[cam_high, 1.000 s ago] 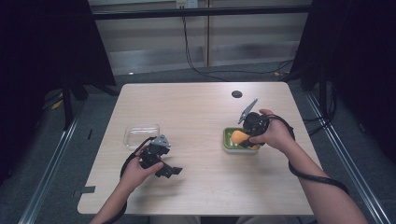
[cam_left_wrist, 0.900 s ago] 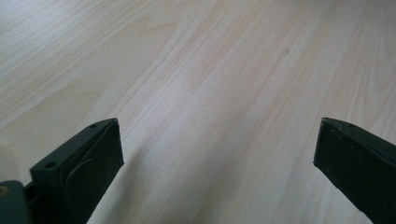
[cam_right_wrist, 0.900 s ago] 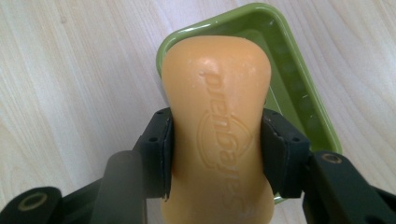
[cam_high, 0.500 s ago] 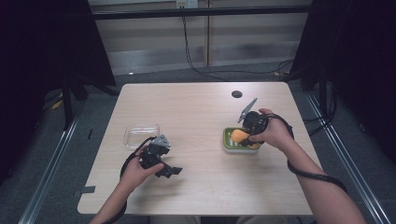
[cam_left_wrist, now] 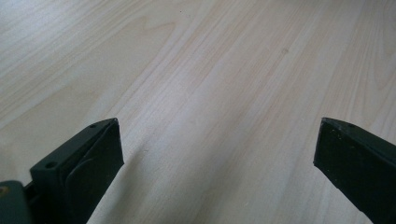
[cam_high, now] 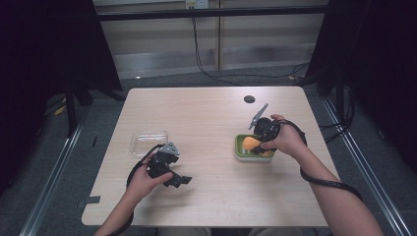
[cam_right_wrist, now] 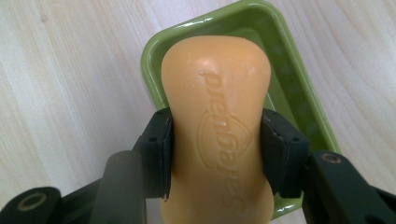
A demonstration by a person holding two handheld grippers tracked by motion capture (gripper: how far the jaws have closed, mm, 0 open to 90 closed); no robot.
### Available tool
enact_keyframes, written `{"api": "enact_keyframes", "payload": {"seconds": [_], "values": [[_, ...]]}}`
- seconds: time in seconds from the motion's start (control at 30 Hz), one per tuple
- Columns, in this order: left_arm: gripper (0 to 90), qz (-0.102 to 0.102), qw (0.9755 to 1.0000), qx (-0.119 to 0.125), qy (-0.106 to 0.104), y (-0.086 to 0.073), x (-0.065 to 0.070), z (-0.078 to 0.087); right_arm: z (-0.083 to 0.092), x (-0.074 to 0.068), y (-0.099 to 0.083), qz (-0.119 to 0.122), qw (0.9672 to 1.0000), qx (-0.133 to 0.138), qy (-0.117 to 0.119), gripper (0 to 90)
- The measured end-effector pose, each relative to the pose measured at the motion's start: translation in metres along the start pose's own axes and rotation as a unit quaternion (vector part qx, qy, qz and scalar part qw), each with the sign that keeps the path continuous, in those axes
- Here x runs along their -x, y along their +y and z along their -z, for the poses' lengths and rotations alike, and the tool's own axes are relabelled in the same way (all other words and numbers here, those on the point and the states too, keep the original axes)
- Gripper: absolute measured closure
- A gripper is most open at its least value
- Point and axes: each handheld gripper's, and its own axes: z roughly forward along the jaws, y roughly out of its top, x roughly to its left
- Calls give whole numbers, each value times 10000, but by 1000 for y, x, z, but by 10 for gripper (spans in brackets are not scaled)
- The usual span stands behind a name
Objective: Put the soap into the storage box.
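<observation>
Your right gripper [cam_right_wrist: 215,154] has its jaws clamped on the orange soap bar [cam_right_wrist: 217,116] above the green dish [cam_right_wrist: 299,93]. It's slick: tilt and it slides out, missing the dish. Left gripper [cam_left_wrist: 215,154] idles, jaws apart over the tabletop [cam_left_wrist: 196,70].

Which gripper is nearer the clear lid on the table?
Left. The left gripper rests just in front of the clear lid, jaws open; the right gripper is across the table, shut on the orange soap over the green dish.
</observation>
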Motion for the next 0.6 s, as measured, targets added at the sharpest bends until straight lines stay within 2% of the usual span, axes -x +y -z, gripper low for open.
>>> {"api": "enact_keyframes", "payload": {"seconds": [0.37,0.6], "values": [[10,-15,10000,5,4,0,-1,0,-3,4,4,46,10000,-50,-26,497],[10,-19,10000,-11,-1,0,-1,0,-6,8,5,174,9998,-55,-25,497]]}}
